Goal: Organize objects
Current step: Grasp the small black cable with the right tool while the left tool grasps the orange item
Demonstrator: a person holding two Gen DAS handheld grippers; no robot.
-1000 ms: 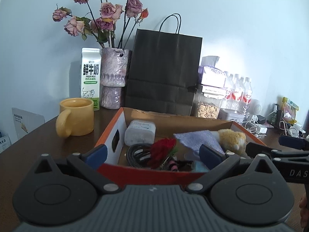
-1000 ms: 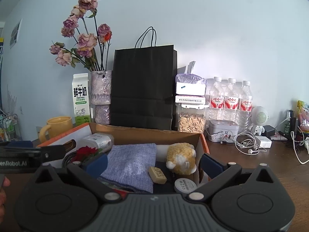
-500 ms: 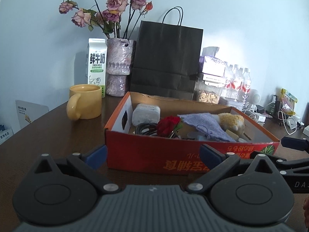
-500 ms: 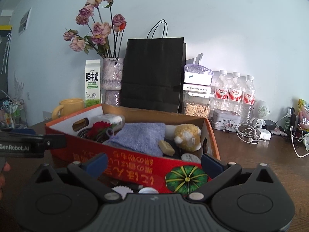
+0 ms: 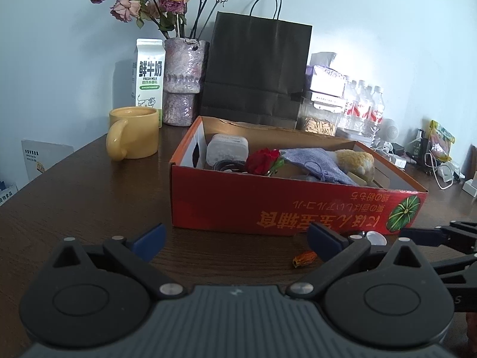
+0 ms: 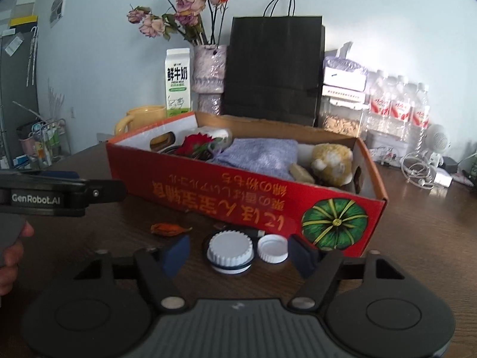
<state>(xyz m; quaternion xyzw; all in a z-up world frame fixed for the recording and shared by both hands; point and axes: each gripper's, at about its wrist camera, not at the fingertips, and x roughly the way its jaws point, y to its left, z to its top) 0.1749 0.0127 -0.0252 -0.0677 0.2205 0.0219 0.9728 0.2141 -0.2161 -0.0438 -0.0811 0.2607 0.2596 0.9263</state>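
**Right wrist view: both tools spread and empty before the red box**

Right wrist view shows the right tool [image 6: 235,253] low over the table [image 6: 417,223], its fingers spread wide with nothing pinched; between them lie a ridged white cap [image 6: 230,246] and a smaller white cap [image 6: 272,248], side by side, just in front of the red box [image 6: 238,197]; a judgement only, but this framing suggests the caps are the next items for collection. A dried orange bud [image 6: 170,228] lies loose on the table to the left of the caps.

The left tool [image 5: 235,240] is likewise spread and holds nothing; it faces the box front from a little further back, apart from the cardboard.

Box contents, already gathered: a red rose [image 5: 263,161], a lilac cloth pouch [image 5: 313,165], a yellow plush toy [image 5: 356,161], a white case [image 5: 228,150], a small tan block [image 6: 301,173]; the loose items outside appear to be what remains.

Legible writing: "GenRobot.AI" on the left tool's arm, seen from the right wrist; "FRESH MILK" with Chinese characters on the milk carton [image 5: 149,77]; the box front carries inverted yellow characters and a green pumpkin picture, which indicates the print is upside down to the viewer. A yellow mug [image 5: 134,137] stands beside the box, not touching it.
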